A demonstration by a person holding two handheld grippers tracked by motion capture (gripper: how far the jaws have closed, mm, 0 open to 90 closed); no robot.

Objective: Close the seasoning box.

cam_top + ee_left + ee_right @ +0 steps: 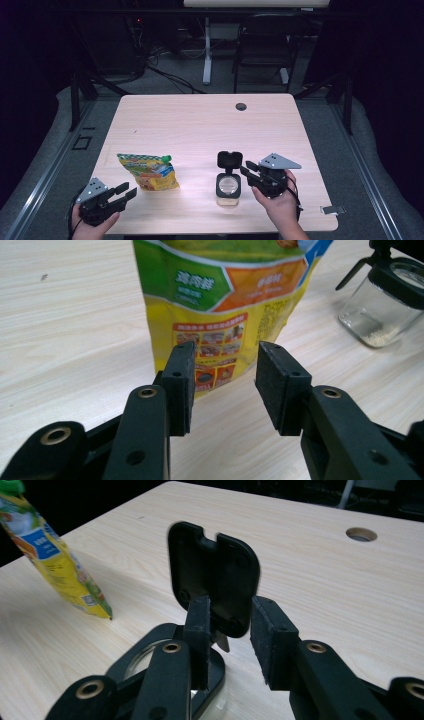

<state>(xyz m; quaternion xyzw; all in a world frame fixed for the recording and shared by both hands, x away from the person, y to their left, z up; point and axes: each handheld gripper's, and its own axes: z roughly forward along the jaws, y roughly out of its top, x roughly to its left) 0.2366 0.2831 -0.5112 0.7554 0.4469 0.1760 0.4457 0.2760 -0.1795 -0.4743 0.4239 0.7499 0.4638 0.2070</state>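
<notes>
Jar (228,186) as landmark: right gripper (248,172) just right of its raised lid (229,160), open; left gripper (125,194) beyond pouch (150,172), open, empty

Your left gripper view cuts off the snack pouch (220,305) at its top edge, the glass jar (385,305) at the right edge, your right gripper view blurs the raised lid (215,580), pouch print too small to read
</notes>
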